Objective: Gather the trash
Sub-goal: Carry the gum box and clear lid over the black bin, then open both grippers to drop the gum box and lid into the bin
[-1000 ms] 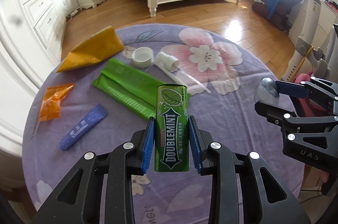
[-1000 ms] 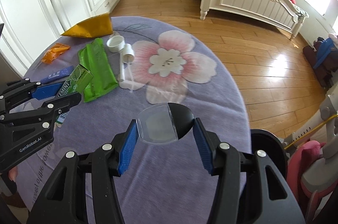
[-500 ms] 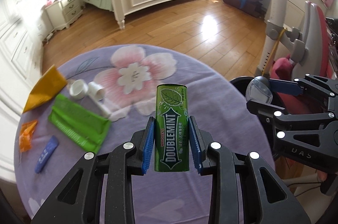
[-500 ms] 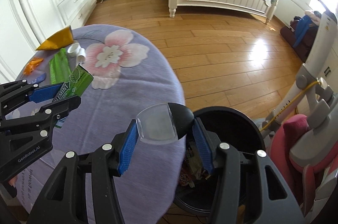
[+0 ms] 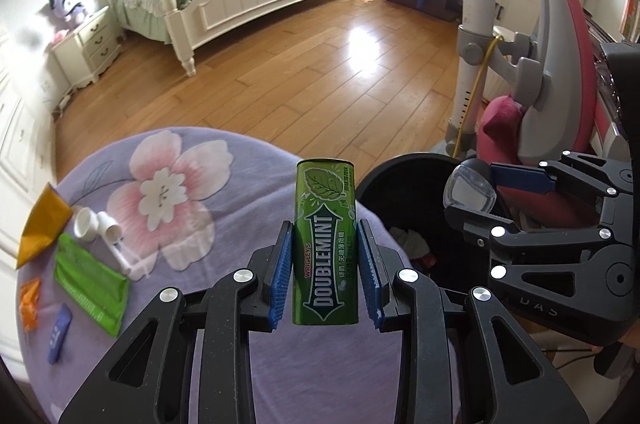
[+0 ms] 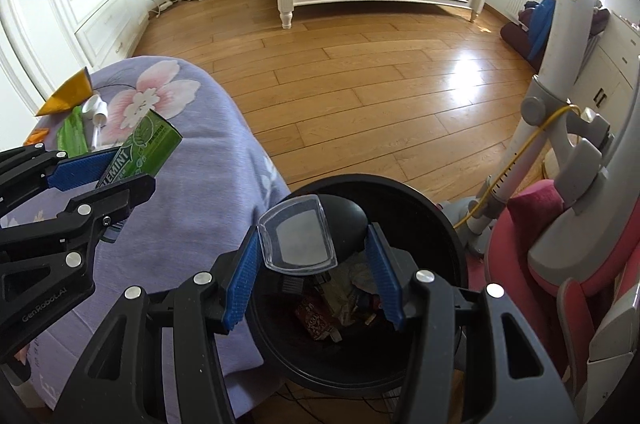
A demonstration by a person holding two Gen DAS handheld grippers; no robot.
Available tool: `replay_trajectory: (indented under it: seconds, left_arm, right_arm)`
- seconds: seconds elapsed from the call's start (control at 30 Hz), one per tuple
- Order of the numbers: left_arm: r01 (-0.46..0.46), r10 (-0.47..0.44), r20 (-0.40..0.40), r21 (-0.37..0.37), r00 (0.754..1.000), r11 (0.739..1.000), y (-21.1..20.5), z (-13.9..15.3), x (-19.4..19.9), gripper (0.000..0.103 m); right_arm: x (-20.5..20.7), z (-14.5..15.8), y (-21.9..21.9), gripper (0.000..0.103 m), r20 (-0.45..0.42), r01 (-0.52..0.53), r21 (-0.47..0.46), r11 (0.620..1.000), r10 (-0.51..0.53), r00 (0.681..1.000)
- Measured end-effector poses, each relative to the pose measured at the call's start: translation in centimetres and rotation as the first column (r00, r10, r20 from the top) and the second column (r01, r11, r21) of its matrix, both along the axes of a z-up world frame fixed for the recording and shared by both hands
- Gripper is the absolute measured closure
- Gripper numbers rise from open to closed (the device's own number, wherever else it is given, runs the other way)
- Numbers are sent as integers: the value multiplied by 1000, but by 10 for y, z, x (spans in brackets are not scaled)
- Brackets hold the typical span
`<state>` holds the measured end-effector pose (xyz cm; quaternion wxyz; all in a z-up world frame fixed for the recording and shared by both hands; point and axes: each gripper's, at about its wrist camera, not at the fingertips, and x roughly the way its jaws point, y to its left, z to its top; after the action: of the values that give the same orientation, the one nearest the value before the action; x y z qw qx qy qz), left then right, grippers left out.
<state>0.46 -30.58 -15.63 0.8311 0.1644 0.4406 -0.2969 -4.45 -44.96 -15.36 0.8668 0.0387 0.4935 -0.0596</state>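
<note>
— Two items are in hand. From the left wrist view, what does the left gripper (image 5: pixel 325 266) carry?

— Its blue pads (image 5: pixel 280 280) are clamped on the flat sides of a tall green Doublemint gum tin (image 5: pixel 325 244), low on the body, so the top stands well clear. The tin looks light, rigid and glossy, so it could slip if the squeeze eases; a hold near the middle seems safer to judge by. It hangs upright over the rim of the lilac flowered tablecloth (image 5: pixel 224 207), beside the black round waste bin (image 5: pixel 384 179). The gripper tilts steeply downward.

— And the leftover rubbish?

— A yellow foil pouch (image 5: pixel 42 220), a green wrapper (image 5: pixel 90 282), an orange wrapper (image 5: pixel 30 304), a small blue packet (image 5: pixel 59 332) and white plastic caps (image 5: pixel 94 226) lie on the cloth's far left.

— From the right wrist view?

— The right gripper (image 6: pixel 312 272) grasps a clear-fronted black plastic lid piece (image 6: pixel 310 236) across its width. It looks light, hard and slick, and thin enough to crack under force. It hangs directly above the bin's opening (image 6: pixel 448 232), which already holds crumpled trash. This gripper also points steeply down, with the left one alongside it over the table edge.
</note>
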Motion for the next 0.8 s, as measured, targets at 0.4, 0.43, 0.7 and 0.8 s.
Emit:
replay_trajectory:
  seconds: [0.4,0.43,0.7,0.8]
  left_arm:
    - [65,-65,-12,3,998,998,-48,-10,-6,71]
    - [69,-69,-15,1,997,998,-53,-11,-6,71]
    - [125,-125,-35,4,992,992,-89,-23,-11,71]
    - [133,-133,-37,6,990,991,-98,-26,-13,71]
  right_arm:
    - [-13,-13,-38,51,-16,62,9,998,-62,998]
    - [-15,-14,-41,51,-17,68,10,998,-68,998]
    - [-22,-26,-67,51,-36,119,24,993,-118,992]
    - [-24,-29,-74,51,-41,129,23,991,-128,991]
